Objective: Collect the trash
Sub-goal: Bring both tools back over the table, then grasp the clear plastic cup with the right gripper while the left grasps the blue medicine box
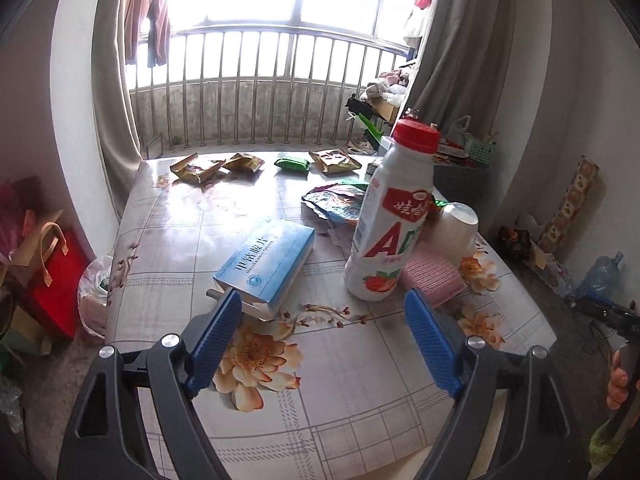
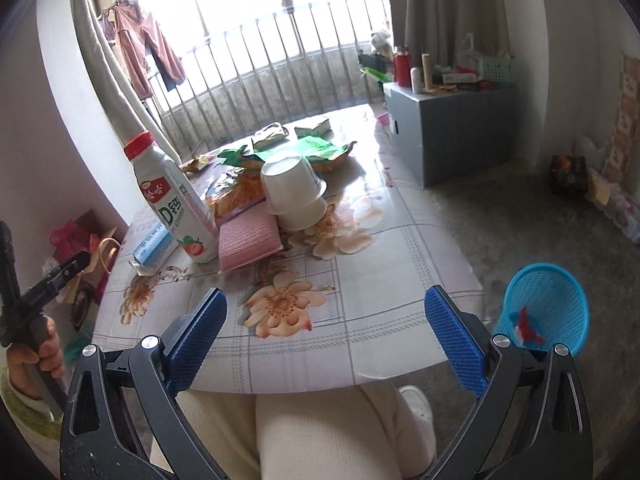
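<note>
Right wrist view shows my blue basket on the floor beside the table, holding only one red-and-white scrap. Both my left gripper and right gripper are spread wide with nothing between them. Bottle, blue box, cups and wrappers on that table look left to collect.

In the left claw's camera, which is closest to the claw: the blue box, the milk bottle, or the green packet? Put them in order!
1. Blue box: touching the left finger's tip.
2. Milk bottle: farther back, on the right.
3. Green packet: at the table's far edge, near the railing.
</note>
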Available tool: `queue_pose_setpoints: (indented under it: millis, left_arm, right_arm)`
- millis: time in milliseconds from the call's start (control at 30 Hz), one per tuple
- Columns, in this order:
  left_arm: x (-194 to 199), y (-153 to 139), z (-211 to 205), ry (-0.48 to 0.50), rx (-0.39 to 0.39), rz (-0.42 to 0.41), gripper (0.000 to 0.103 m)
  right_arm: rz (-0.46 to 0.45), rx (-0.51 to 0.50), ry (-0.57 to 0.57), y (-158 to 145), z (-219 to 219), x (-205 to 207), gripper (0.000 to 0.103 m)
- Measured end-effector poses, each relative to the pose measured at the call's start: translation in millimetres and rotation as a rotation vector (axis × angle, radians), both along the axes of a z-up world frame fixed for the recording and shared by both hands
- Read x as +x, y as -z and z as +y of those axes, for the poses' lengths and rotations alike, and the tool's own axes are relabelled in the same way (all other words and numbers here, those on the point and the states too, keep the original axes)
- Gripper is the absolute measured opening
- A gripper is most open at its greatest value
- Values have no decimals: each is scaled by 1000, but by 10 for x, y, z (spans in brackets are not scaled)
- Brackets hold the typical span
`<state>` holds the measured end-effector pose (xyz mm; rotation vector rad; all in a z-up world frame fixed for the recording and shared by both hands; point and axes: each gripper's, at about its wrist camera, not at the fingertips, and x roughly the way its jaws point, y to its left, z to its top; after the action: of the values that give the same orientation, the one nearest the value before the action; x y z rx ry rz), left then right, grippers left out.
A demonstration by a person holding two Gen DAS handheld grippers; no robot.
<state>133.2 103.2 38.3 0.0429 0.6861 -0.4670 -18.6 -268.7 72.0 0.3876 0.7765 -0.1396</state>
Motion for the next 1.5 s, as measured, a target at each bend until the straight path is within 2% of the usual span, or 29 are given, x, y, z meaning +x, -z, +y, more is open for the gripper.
queue_pose_setpoints:
  millis: [100, 167, 233, 400, 533, 667, 833, 967, 1133, 1333, 1500]
  left_arm:
    - [395, 166, -24, 32, 34, 49, 85]
    - [646, 277, -76, 43, 85, 87, 88]
    - [864, 363, -86, 29, 110, 99, 89]
    - [1273, 542, -72, 31, 89, 173, 92]
    - [1500, 653, -103, 17, 103, 225, 92]
    - [1610, 713, -133, 32, 92, 253, 94]
    - [1689, 849, -224, 53, 142, 264, 94]
    - [1767, 921, -247, 51, 147, 275, 95]
    - [1839, 995, -316, 62, 159, 294, 95]
    - [1832, 1036, -387, 82, 162, 297, 94]
    - [1799, 1055, -403, 71, 201, 283, 82]
  right_arm:
    - [17, 38, -8, 34, -23, 70, 95]
    - [24, 49, -8, 45, -58, 143, 95]
    - [32, 68, -5, 55, -114, 219, 95]
    - [33, 158, -7, 101, -260, 467, 95]
    - [26, 192, -49, 117, -302, 797, 95]
    - [8, 202, -100, 104, -312, 1175, 95]
    - [15, 163, -160, 136, -271, 1643, 95]
    - [39, 118, -187, 217, -218, 1901, 95]
    - [57, 59, -226, 279, -128, 2037, 94]
    - [78, 7, -257, 321, -39, 2135, 87]
    - [84, -7, -280, 323, 3, 2179, 77]
